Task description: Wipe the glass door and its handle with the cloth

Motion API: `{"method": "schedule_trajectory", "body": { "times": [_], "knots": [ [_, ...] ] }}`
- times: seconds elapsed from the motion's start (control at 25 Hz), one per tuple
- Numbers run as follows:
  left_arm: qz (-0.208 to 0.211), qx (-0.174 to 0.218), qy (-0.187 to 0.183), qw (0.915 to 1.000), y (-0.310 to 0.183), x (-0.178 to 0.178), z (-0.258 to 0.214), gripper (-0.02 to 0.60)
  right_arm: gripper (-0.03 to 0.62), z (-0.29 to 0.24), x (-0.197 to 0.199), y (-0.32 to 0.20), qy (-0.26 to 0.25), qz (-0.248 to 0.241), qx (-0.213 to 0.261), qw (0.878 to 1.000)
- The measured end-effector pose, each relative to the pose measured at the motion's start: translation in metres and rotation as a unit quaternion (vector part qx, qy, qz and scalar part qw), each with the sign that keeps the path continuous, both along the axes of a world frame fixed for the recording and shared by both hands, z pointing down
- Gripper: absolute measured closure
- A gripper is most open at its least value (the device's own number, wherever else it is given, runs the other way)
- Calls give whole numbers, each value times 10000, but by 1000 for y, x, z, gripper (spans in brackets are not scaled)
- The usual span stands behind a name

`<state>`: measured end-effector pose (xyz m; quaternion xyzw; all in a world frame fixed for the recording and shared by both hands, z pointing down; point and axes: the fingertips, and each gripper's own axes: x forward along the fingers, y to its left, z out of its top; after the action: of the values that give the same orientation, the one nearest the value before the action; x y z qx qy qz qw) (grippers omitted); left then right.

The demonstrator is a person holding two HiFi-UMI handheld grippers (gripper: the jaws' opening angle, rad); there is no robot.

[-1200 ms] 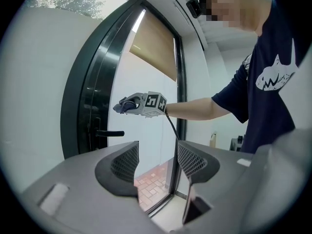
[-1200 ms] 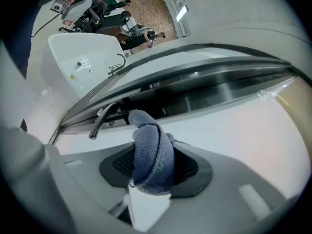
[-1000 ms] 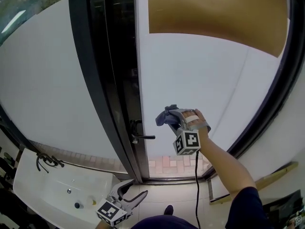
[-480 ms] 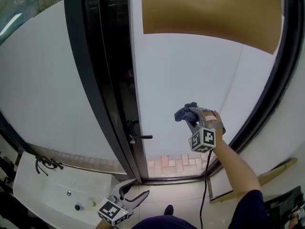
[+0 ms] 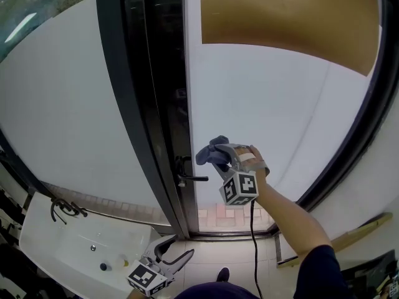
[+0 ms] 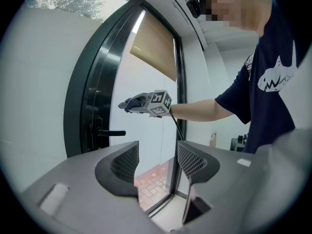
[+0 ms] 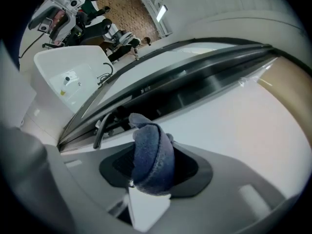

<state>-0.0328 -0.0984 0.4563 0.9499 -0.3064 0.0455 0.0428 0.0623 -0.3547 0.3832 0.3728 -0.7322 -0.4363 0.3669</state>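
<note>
A tall glass door (image 5: 274,111) with a black frame fills the head view. Its black lever handle (image 5: 190,177) sticks out at the frame's lower part. My right gripper (image 5: 219,157) is shut on a bunched blue-grey cloth (image 5: 211,152) and holds it against the glass just right of the handle. In the right gripper view the cloth (image 7: 152,152) bulges between the jaws, with the handle (image 7: 103,127) a little to its left. My left gripper (image 5: 169,259) hangs low by the floor, open and empty; its view shows the handle (image 6: 110,133) and the right gripper (image 6: 129,105) from afar.
A white washbasin (image 5: 75,245) with a black tap (image 5: 62,207) stands at the lower left. A tan roller blind (image 5: 287,17) covers the door's top. A second dark frame (image 5: 358,148) edges the glass on the right. Brick paving (image 5: 224,220) shows through the bottom pane.
The right gripper with the cloth swept right across the glass, then came back left and slightly down, ending close beside the handle. The left gripper stayed low and still.
</note>
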Motion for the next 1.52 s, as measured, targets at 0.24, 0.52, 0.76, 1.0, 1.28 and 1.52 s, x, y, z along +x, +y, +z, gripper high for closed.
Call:
{"method": "schedule_trajectory", "body": {
  "times": [0.24, 0.52, 0.76, 1.0, 1.28, 1.52],
  "knots": [
    [-296, -16, 1, 9996, -1, -18, 4, 336, 419, 19, -59, -20, 388, -285, -51, 9988],
    [-277, -60, 49, 9996, -2, -20, 10, 336, 419, 35, -36, -24, 677, -201, -61, 9975],
    [-74, -26, 40, 10000, -6, -5, 7, 336, 419, 39, 34, -16, 657, 282, -132, 9974],
    [181, -28, 53, 9998, -6, 10, 6, 336, 419, 43, 119, -10, 536, 923, -230, 9940],
    [338, -28, 40, 9994, -4, 21, 2, 336, 418, 37, 178, -5, 187, 1530, -348, 9874],
    [223, -18, 3, 9998, -2, 12, 3, 336, 419, 14, 137, 9, -467, 1086, -357, 9924]
  ]
}}
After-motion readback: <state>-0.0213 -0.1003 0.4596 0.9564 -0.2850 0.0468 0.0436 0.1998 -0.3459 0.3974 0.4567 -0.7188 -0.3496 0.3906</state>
